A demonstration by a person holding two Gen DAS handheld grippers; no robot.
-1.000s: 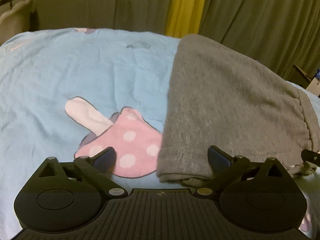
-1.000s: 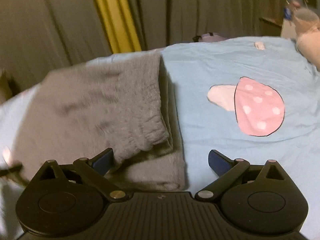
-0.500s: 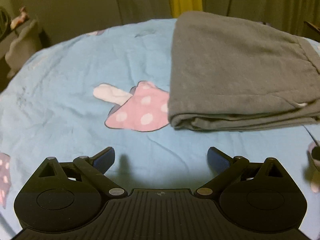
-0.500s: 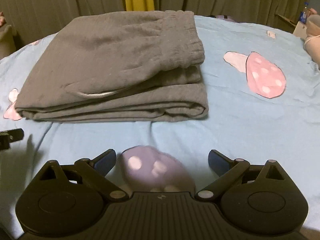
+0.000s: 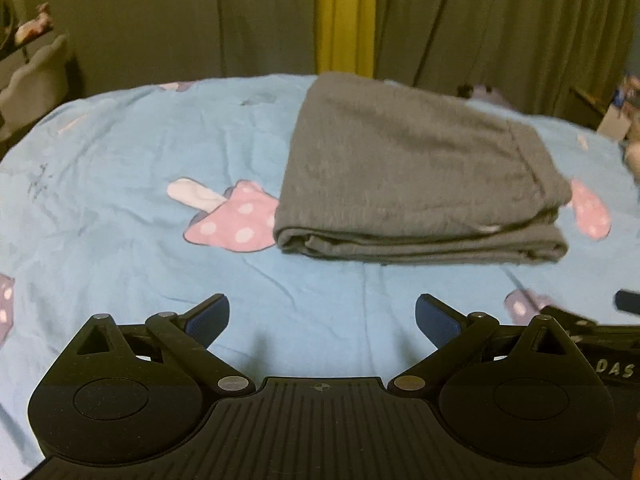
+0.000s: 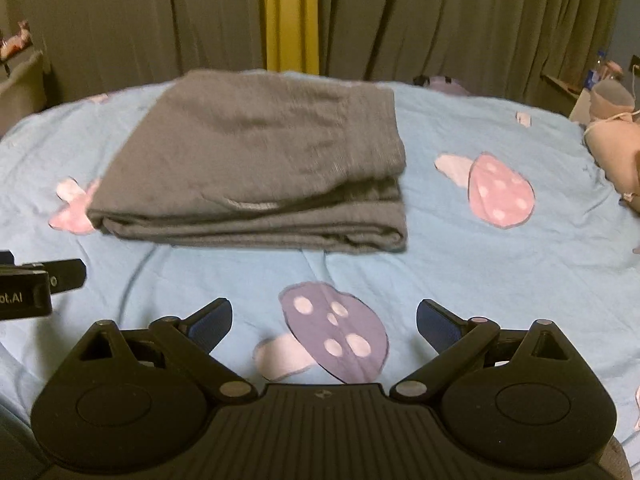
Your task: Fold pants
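The grey pants (image 5: 408, 176) lie folded in a flat stacked rectangle on the blue bedsheet (image 5: 120, 200); the right wrist view shows the same stack of grey pants (image 6: 260, 168) from the near side, layers showing along the front edge. My left gripper (image 5: 322, 318) is open, held well back from the stack over bare sheet, nothing between its fingers. My right gripper (image 6: 324, 322) is open too, hovering above a purple mushroom print (image 6: 336, 332), apart from the pants. Each view catches the other gripper's tip at its side edge.
The sheet carries pink mushroom prints (image 5: 236, 220) beside the stack and another pink mushroom print (image 6: 500, 192) to its right. Dark curtains with a yellow strip (image 5: 344, 16) hang behind the bed. Clutter and a pale object (image 6: 612, 140) sit at the right bed edge.
Both grippers have pulled back and away from the folded pants, which they were right up against a second ago. The stack stays put on the sheet.
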